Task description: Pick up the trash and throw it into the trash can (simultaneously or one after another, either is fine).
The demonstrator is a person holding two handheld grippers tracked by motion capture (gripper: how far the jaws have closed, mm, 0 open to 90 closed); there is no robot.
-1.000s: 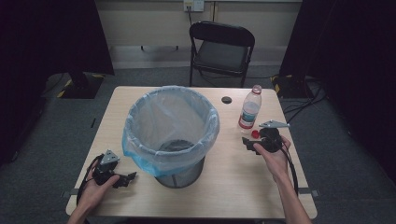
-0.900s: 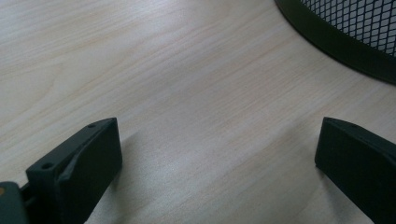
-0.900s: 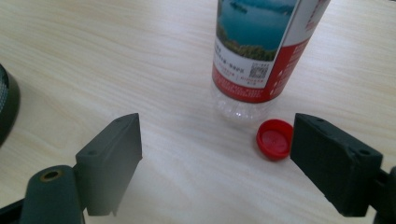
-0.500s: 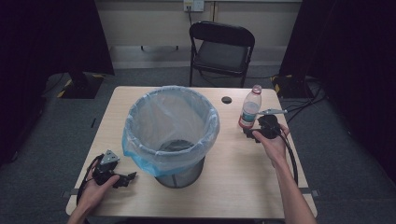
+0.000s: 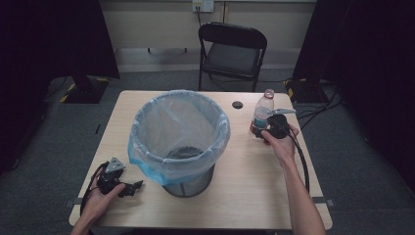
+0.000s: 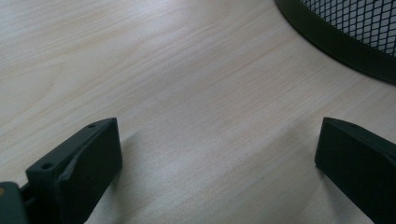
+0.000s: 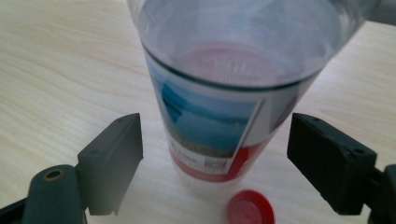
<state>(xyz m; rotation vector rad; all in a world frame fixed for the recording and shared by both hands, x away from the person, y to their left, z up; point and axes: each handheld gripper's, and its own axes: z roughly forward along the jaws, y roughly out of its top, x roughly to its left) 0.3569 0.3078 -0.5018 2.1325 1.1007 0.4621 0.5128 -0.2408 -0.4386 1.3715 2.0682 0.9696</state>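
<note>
A clear plastic bottle [image 5: 261, 115] with a blue, white and red label stands upright on the right side of the wooden table [image 5: 254, 186]. My right gripper [image 5: 260, 132] is open, its jaws on either side of the bottle's lower part [image 7: 219, 121] without touching it. A loose red cap [image 7: 249, 209] lies on the table just in front of the bottle's base. At the table's front left, my left gripper [image 5: 136, 186] rests open over bare wood [image 6: 205, 116], close to the bin's black base [image 6: 345, 46].
A black mesh waste bin [image 5: 188, 183] lined with a light blue bag [image 5: 178, 132] stands mid-table. A small black disc [image 5: 238, 105] lies on the table behind the bottle. A black folding chair [image 5: 232, 49] stands beyond the far edge. Cables trail on the floor at right.
My right gripper has moved forward and left from near the table's right edge up to the bottle, so its jaws now flank it. The left gripper has stayed put.
</note>
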